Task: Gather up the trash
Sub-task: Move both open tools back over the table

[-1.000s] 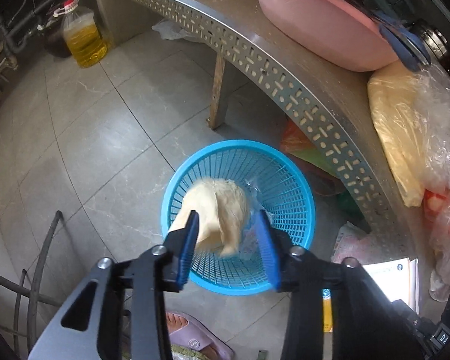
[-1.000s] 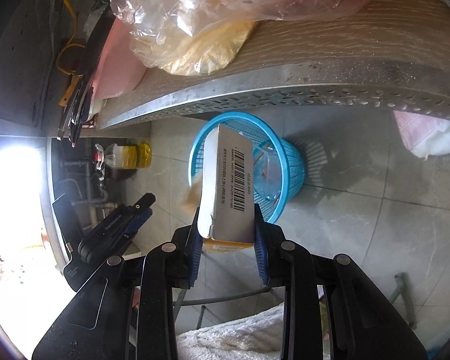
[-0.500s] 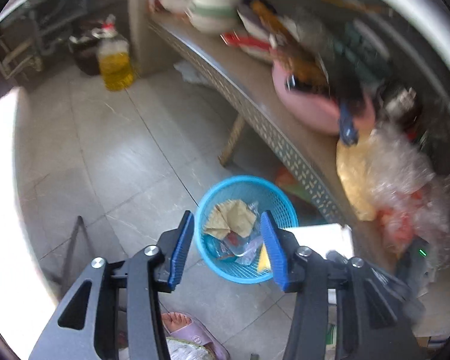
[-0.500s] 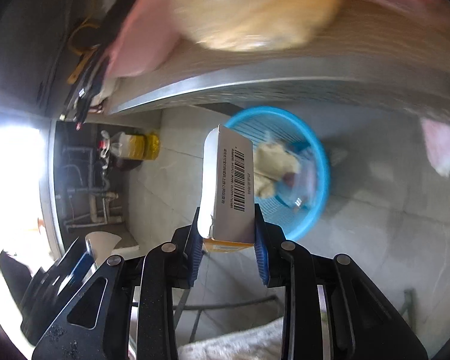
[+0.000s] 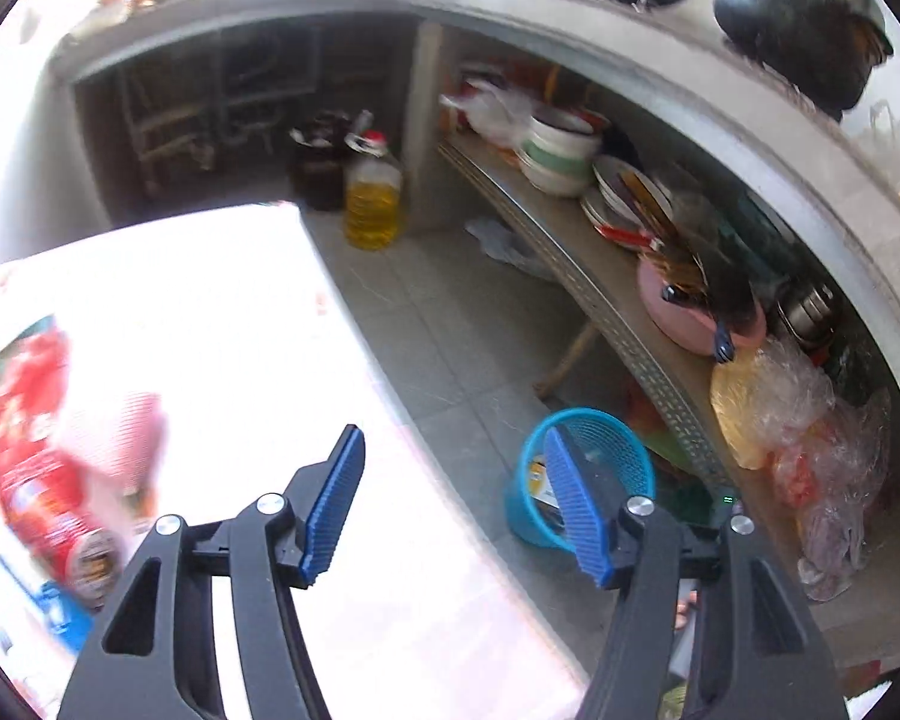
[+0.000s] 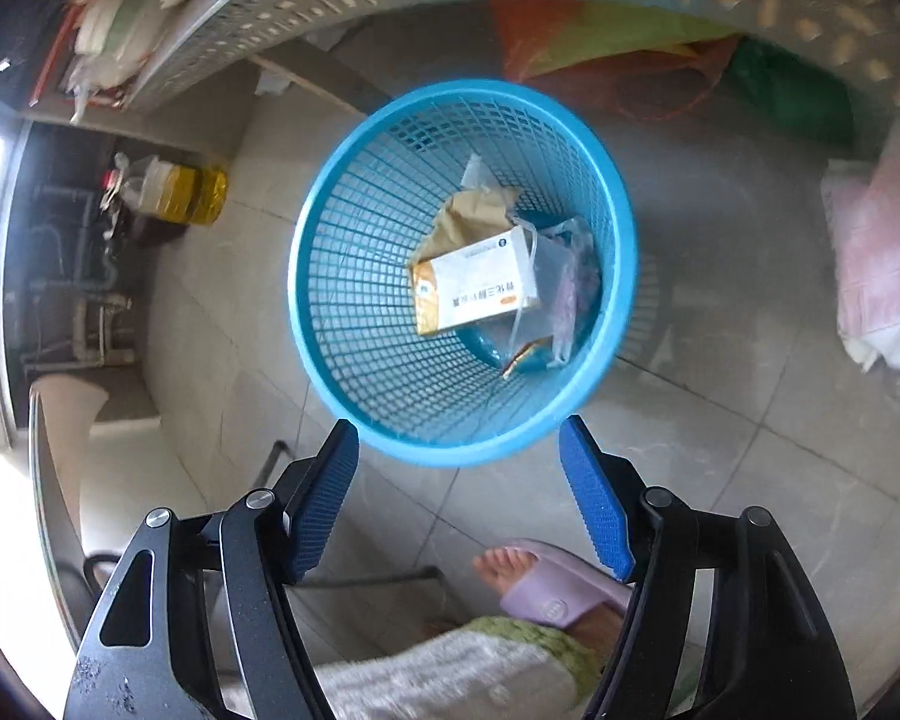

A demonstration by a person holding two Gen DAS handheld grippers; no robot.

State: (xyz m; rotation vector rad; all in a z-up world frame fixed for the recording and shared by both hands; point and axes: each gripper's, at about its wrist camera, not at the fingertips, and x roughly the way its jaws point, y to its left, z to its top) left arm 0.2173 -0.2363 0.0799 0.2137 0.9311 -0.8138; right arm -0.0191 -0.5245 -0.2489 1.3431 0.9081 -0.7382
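- Pointing steeply down, your right gripper (image 6: 459,480) hangs above the near rim of the blue basket (image 6: 330,324); its jaws are opening, with nothing between the blue pads.
- Your left gripper (image 5: 456,504) is tilted down over a bright, overexposed table top (image 5: 222,330); its jaws are opening too, and they hold nothing.
- The basket stands on the tiled floor (image 6: 720,420) just beside the perforated metal shelf (image 5: 606,312). In it lie the white and orange box (image 6: 480,291), crumpled brown paper (image 6: 474,210) behind it, and clear plastic wrappers (image 6: 558,294) at its right.
- On the shelf you have a pink basin (image 5: 690,324), stacked bowls (image 5: 555,156) and plastic bags (image 5: 810,438).
- A bottle of yellow oil (image 5: 371,204) stands on the floor at the far end, well apart from the basket.
- A blurred red can (image 5: 48,492) lies on the table, left of your left gripper.
- Your foot in a lilac slipper (image 6: 558,588) is on the floor below the right gripper, near the basket.
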